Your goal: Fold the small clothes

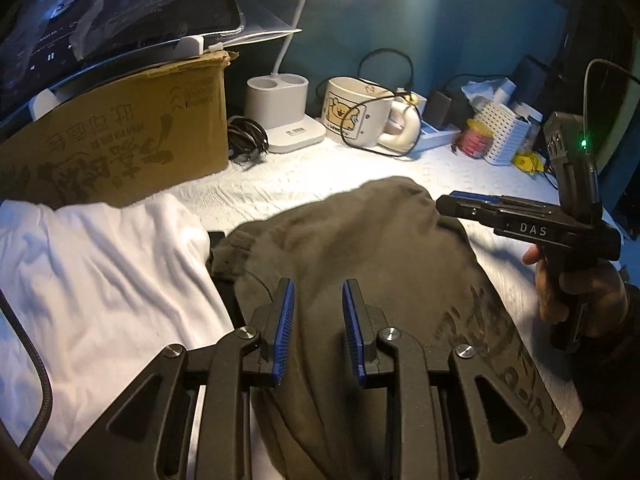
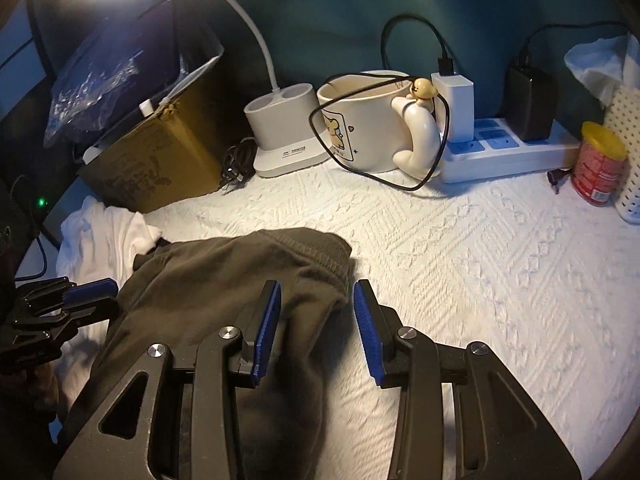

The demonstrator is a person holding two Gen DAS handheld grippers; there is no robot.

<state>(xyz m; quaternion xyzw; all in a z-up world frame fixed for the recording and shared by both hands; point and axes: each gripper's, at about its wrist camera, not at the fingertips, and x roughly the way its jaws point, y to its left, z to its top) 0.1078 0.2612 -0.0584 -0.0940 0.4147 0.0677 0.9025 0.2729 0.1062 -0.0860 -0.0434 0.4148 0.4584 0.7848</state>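
A dark olive garment [image 1: 340, 232] lies bunched on the white textured cover [image 2: 480, 260], its ribbed hem toward the far side. My left gripper [image 1: 318, 288] hovers over its middle, blue pads apart with only cloth seen below the gap. My right gripper [image 2: 316, 292] stands open above the garment's [image 2: 224, 264] right edge, nothing pressed between its pads. In the left wrist view a hand holds the right gripper [image 1: 448, 200] at the garment's right side. The left gripper [image 2: 114, 294] shows at the left edge of the right wrist view. A white garment [image 1: 100, 272] lies crumpled to the left.
Along the back stand a cardboard box [image 1: 132, 140] with a tablet [image 1: 112, 12] on top, a white lamp base [image 2: 284, 136], a cartoon mug [image 2: 368, 120], a power strip [image 2: 508, 152] with chargers, a red can [image 2: 598, 164] and a white perforated basket [image 1: 504, 132]. Black cables loop around the mug.
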